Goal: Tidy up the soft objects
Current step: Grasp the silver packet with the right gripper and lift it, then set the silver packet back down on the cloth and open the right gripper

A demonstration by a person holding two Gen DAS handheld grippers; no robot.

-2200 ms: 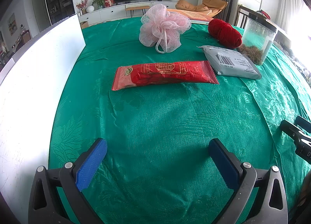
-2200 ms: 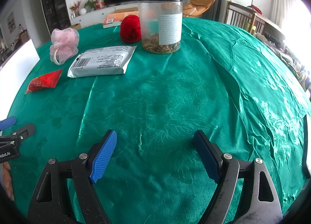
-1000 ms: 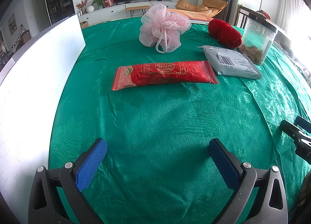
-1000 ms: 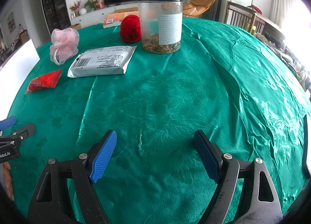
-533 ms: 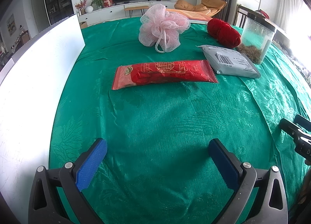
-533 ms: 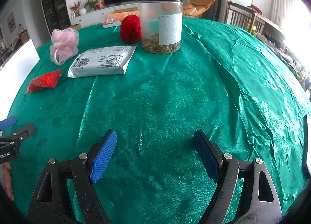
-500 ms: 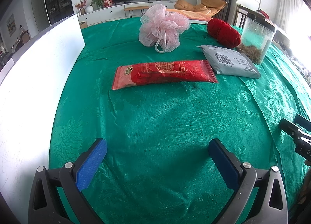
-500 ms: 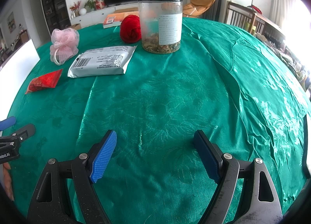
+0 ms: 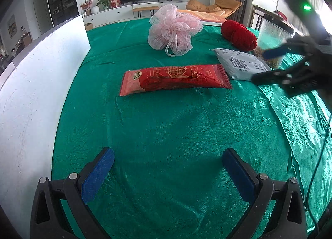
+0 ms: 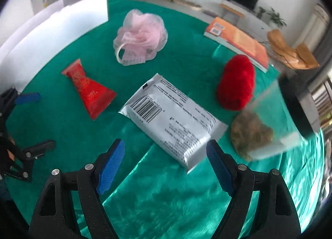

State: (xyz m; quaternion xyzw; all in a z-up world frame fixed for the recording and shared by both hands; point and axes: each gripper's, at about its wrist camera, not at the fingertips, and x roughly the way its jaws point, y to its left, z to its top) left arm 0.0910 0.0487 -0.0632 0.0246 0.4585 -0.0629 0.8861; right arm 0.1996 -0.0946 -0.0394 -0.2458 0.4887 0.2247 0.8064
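Nearest the right gripper (image 10: 165, 165), whose jaws stand wide apart with nothing between them, the silver pouch (image 10: 173, 118) lies flat on the green tabletop (image 10: 166, 197); it looks light, limp and slick, so a pinch across its near short edge seems safest. Beyond it the red packet (image 10: 89, 89) looks crinkly and light, best taken mid-length, while the left gripper (image 9: 169, 173) hangs spread and empty. Farthest, the pink mesh puff (image 10: 140, 36) and red yarn ball (image 10: 236, 82) should squash readily, and can probably be gripped anywhere through the body.

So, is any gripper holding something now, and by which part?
Nothing is held. The left gripper and the right gripper are both open and empty.
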